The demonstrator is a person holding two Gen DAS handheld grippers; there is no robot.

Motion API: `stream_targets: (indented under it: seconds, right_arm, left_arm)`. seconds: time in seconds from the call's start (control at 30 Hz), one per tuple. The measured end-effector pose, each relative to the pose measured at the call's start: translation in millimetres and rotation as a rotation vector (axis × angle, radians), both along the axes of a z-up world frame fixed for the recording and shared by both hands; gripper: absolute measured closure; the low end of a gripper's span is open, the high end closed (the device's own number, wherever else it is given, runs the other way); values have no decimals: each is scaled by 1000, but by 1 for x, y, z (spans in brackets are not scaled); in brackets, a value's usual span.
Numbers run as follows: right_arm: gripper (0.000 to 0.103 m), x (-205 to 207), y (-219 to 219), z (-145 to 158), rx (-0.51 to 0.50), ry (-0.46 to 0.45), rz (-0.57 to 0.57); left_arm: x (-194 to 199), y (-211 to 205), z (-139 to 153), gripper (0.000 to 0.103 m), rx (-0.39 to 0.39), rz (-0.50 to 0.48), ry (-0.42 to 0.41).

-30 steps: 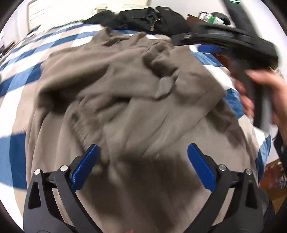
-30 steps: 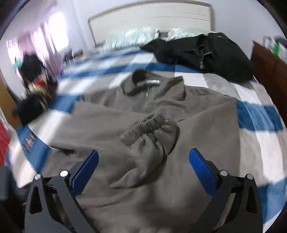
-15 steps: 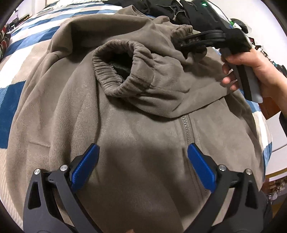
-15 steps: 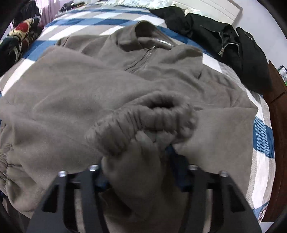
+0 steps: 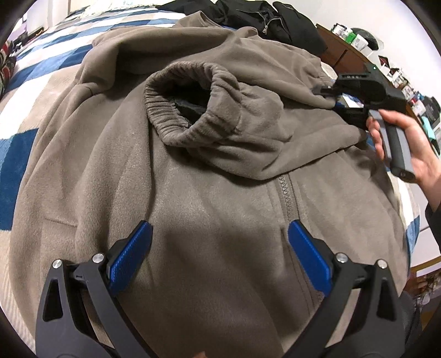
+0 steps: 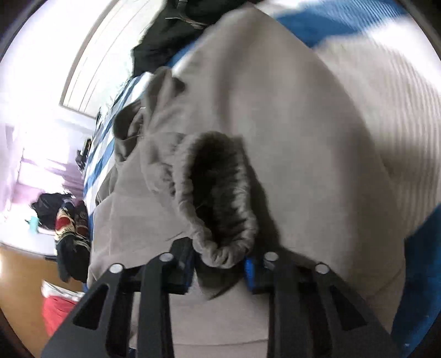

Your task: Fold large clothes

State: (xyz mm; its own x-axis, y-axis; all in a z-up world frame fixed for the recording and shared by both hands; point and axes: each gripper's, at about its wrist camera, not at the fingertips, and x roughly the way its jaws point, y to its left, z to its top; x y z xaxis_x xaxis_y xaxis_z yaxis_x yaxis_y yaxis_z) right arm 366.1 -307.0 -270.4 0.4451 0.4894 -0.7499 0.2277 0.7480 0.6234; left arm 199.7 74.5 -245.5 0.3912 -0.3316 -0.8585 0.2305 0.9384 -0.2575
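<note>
The jacket [image 5: 209, 209] filling the centre of the left view is plain taupe-brown fleece, its zip [image 5: 284, 190] the same shade. The bedspread [image 5: 30, 91] at left is checked blue, white and beige. The garment [image 5: 275, 19] at top is black. The left gripper [image 5: 219, 256] at the bottom is black with blue pads [image 5: 129, 258]. The right gripper [image 6: 217, 265], low in the right view, is coloured alike.
</note>
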Motion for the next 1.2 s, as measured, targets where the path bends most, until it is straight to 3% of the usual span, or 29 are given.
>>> stream_targets:
  seconds: [0.07, 0.13, 0.2, 0.27, 0.37, 0.43, 0.53, 0.73, 0.9, 1.07, 1.2]
  right_arm:
    - [66, -3, 2, 9, -12, -16, 29]
    - [48, -7, 2, 21, -2, -25, 51]
    - [15, -12, 2, 37, 1, -51, 73]
    - [12, -24, -1, 65, -17, -107, 99]
    - [4, -31, -2, 98, 103, -181, 143]
    - [4, -31, 2, 109, 184, -212, 156]
    - [4, -11, 19, 110, 262, -181, 192]
    - [4, 37, 46, 76, 142, -104, 219]
    - [6, 44, 36, 29, 64, -47, 239]
    - [27, 43, 30, 8, 23, -27, 270]
    - [29, 40, 26, 7, 35, -32, 258]
  left_arm:
    - [-3, -2, 7, 7, -1, -13, -20]
    - [-6, -3, 19, 7, 7, -26, -48]
    - [-6, -2, 37, 7, -7, -41, -90]
    - [-5, -3, 58, 7, -10, -69, -150]
    - [9, -12, 88, 7, 20, -138, -226]
    - [31, -17, 99, 7, 21, -168, -245]
    - [73, -32, 102, 7, 8, -218, -232]
    - [140, -56, 72, 7, -15, -256, -140]
    - [171, -43, 24, 7, -22, -227, 20]
    - [177, -37, -4, 7, 21, -266, 80]
    - [180, -44, -10, 7, 57, -255, 93]
